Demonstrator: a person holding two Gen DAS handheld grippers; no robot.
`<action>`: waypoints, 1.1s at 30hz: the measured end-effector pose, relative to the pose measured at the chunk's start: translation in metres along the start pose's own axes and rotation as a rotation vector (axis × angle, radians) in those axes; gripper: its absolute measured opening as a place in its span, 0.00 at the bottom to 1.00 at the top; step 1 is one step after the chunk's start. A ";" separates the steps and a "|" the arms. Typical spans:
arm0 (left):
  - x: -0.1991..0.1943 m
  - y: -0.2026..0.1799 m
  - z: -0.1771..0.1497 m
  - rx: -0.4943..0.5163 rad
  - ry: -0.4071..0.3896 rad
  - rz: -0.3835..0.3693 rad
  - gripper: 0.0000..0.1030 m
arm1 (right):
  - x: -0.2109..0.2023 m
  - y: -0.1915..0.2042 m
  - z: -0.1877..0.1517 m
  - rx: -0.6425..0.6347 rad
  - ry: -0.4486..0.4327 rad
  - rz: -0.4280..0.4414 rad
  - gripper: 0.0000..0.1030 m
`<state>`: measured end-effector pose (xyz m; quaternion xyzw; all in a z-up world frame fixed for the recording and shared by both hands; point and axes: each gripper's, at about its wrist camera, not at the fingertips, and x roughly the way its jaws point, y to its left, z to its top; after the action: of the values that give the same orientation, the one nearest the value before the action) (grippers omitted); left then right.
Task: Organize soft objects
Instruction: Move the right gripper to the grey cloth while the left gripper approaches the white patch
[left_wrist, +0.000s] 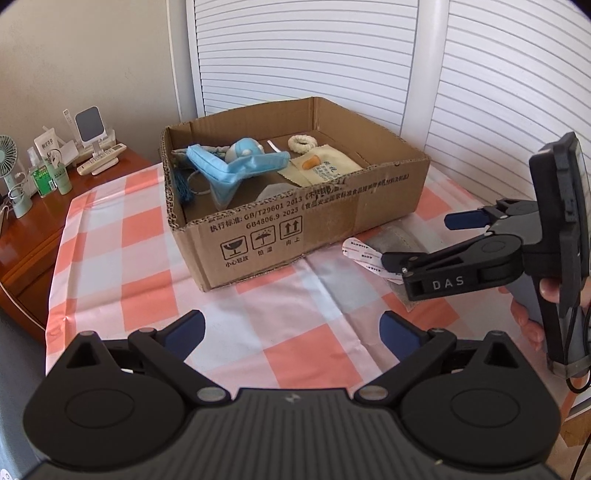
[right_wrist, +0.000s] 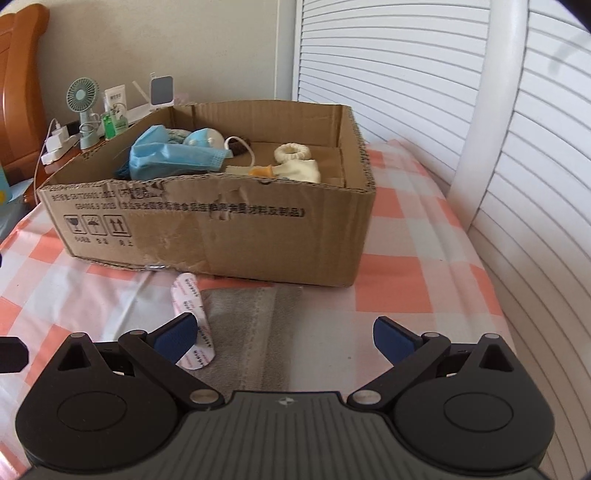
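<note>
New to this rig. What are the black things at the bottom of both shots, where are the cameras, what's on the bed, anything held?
No robot here: a person holds a two-finger tool in each hand, each carrying a fisheye camera looking along its fingers. The left view shows the left tool below and the right tool from the side; the right view shows the right tool. Both are open and hold nothing. On the checked cloth sits a cardboard box containing a blue face mask and other soft items. In front of it lies a grey cloth with white tabs.
</note>
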<state>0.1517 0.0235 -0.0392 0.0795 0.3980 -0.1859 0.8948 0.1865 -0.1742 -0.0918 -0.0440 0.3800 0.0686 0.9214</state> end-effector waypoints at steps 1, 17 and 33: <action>0.000 0.000 0.000 -0.002 0.002 -0.001 0.98 | 0.001 0.002 0.000 -0.004 0.009 0.007 1.00; 0.001 -0.001 -0.002 -0.020 0.010 -0.005 0.98 | 0.001 -0.003 0.000 0.018 0.005 0.003 1.00; 0.002 -0.003 -0.003 -0.060 0.028 0.021 0.98 | 0.000 -0.006 -0.007 0.016 0.017 -0.049 1.00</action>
<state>0.1496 0.0214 -0.0429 0.0597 0.4150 -0.1634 0.8931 0.1828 -0.1812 -0.0966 -0.0466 0.3870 0.0424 0.9199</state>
